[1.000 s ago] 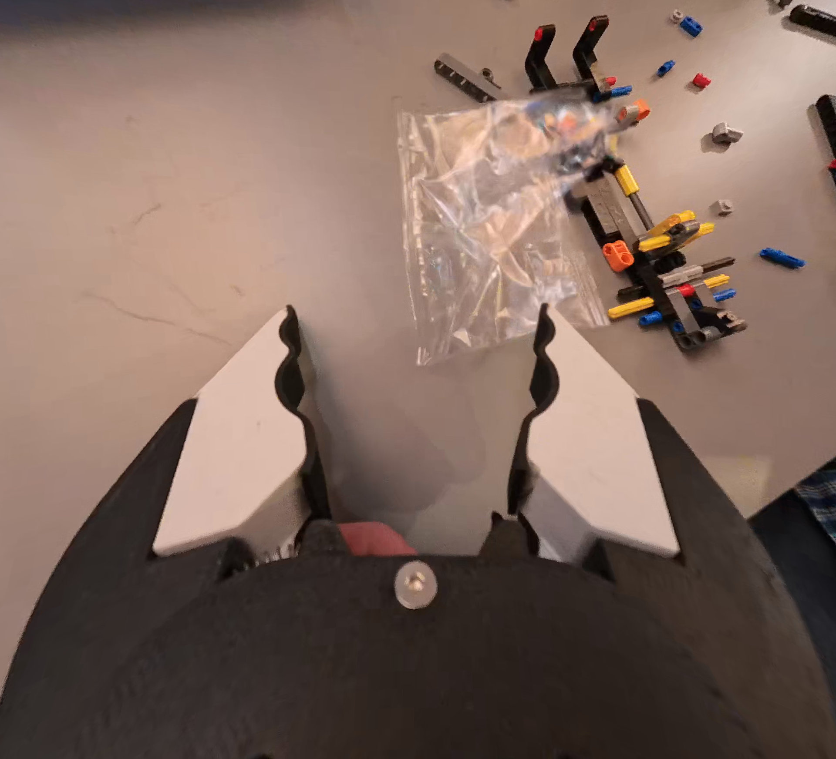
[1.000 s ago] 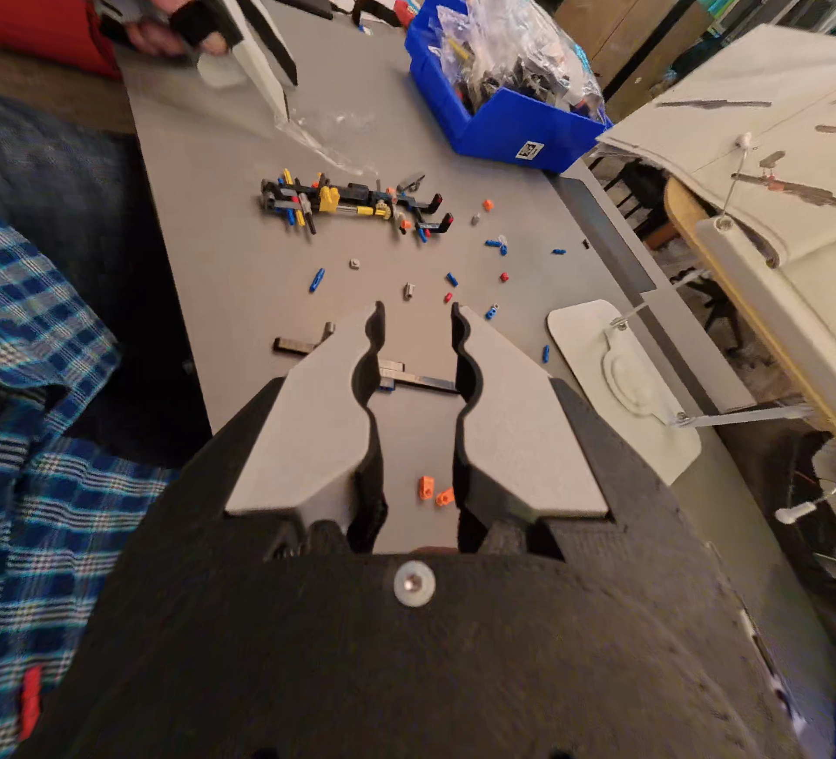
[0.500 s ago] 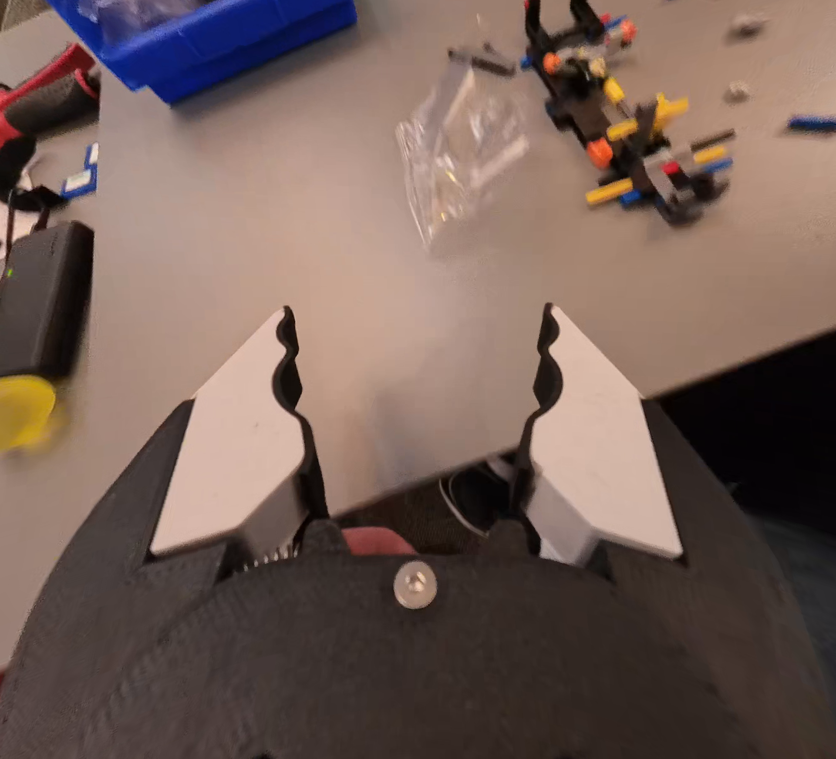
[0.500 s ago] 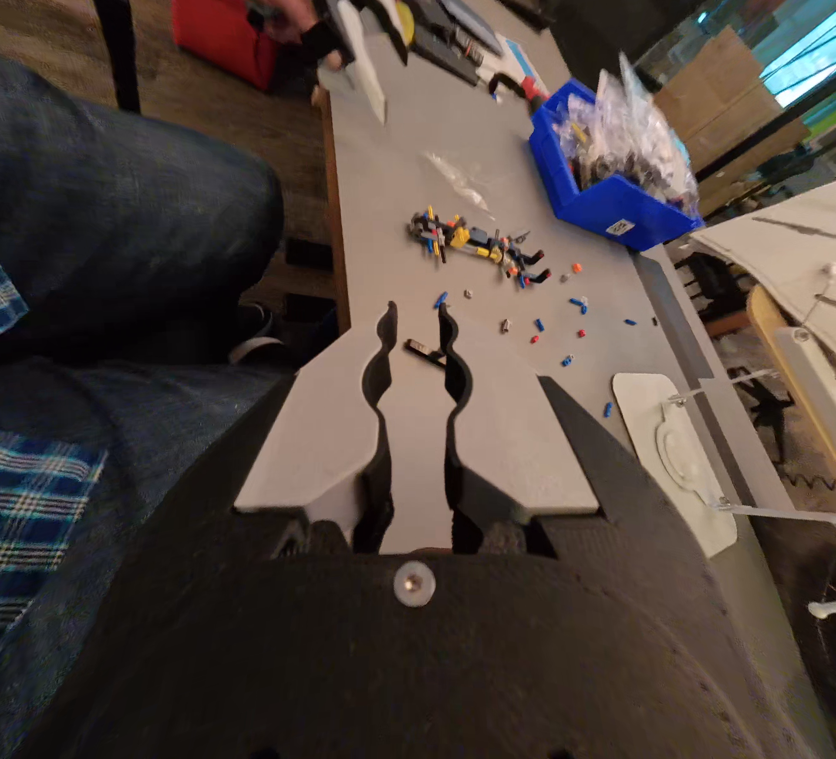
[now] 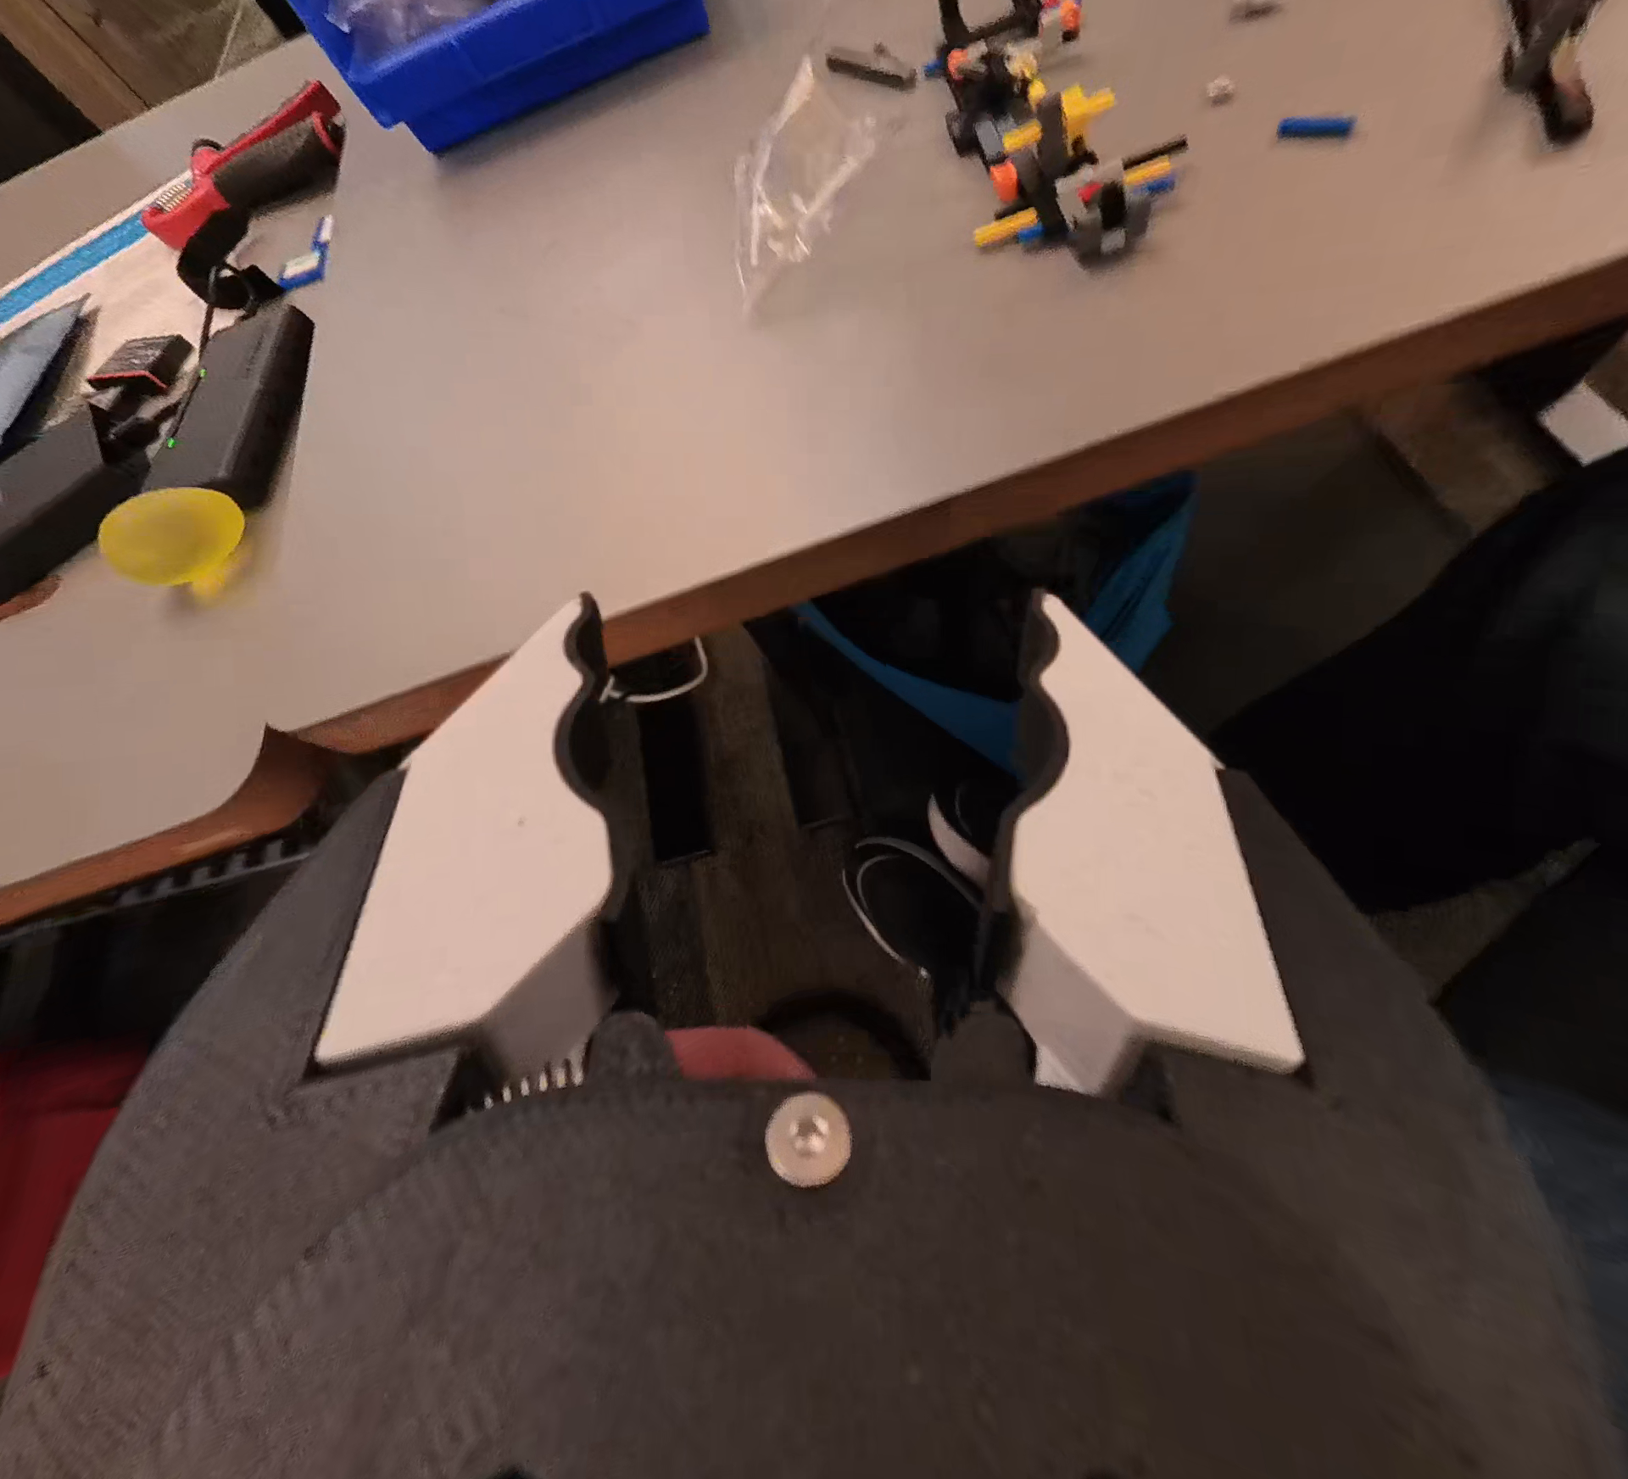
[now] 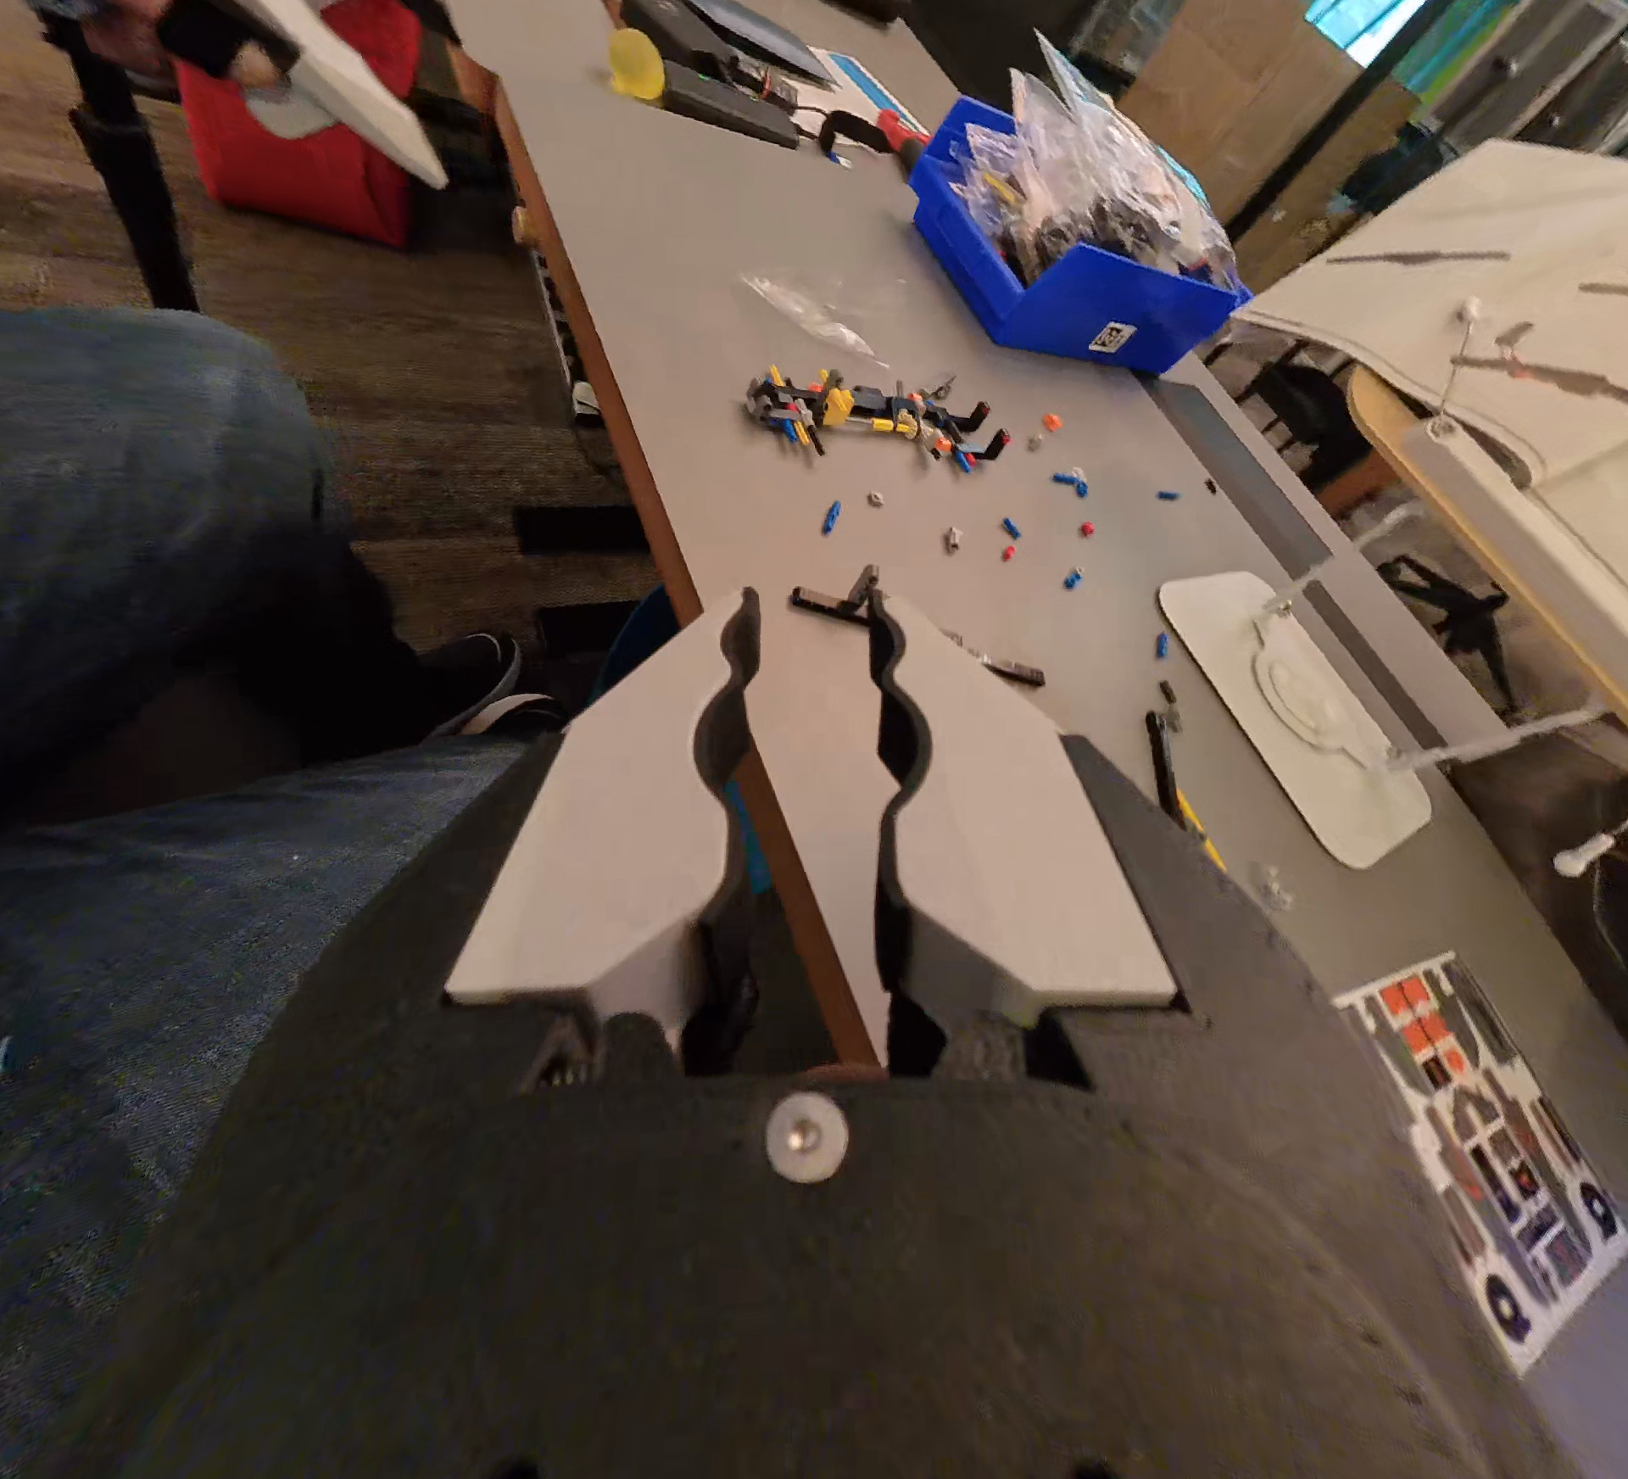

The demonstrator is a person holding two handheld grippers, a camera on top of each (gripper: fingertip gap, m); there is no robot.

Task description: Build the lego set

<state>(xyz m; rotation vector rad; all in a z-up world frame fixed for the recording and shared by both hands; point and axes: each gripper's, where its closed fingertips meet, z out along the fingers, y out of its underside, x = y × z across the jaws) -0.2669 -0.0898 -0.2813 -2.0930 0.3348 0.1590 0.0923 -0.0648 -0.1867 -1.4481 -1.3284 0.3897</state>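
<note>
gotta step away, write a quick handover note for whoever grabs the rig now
Left gripper: open, empty, off the table's near edge.
Right gripper: narrowly open, empty, over the table edge.
Partly built lego model lies mid-table, an empty clear bag beside it, loose small pieces scattered near it, bagged parts in the blue bin.
Done: partial assembly. Left: the rest of the build.

blurred: dark object [image 5: 1546, 18] far right (kind unclear) | cut off: sticker sheet [image 6: 1498, 1146]
</note>
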